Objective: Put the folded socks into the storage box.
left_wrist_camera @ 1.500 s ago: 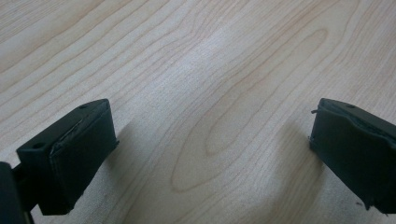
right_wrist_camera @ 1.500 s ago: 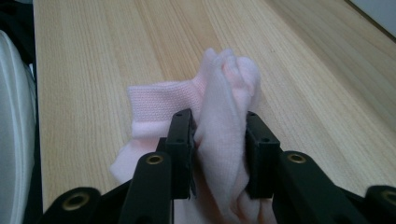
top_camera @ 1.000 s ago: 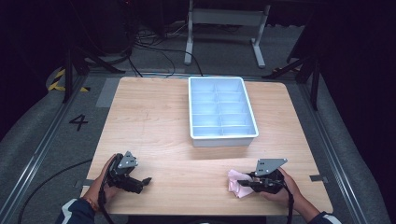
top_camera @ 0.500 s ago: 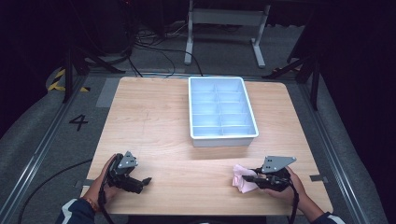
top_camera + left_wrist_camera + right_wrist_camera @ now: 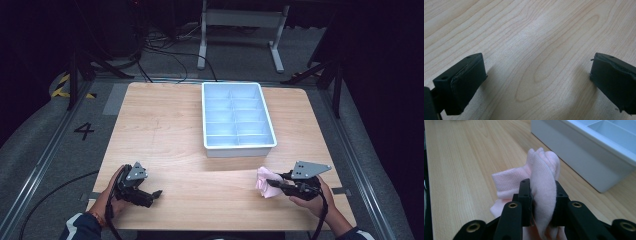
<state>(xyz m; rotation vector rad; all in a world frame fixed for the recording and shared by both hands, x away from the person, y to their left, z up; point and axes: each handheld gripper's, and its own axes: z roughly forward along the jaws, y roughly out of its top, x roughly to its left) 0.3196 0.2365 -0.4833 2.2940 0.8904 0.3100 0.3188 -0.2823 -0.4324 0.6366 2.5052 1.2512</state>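
my right gripper [image 5: 543, 202]: jaws pinch pink sock [image 5: 544, 177], held off table [image 5: 165, 130] near its front right | my left gripper [image 5: 536, 82]: jaws spread, bare wood between | white tray [image 5: 239, 146] beyond sock

Light wooden table [image 5: 165, 130], pale grain running lengthwise, set on a grey floor [image 5: 60, 165]. One white tray [image 5: 239, 145] with divided compartments sits directly on it, right of centre toward the far edge, long side running near to far. Left half of the tabletop is plain wood. Pink cloth [image 5: 265, 182] at near right; whether it touches the wood is unclear.
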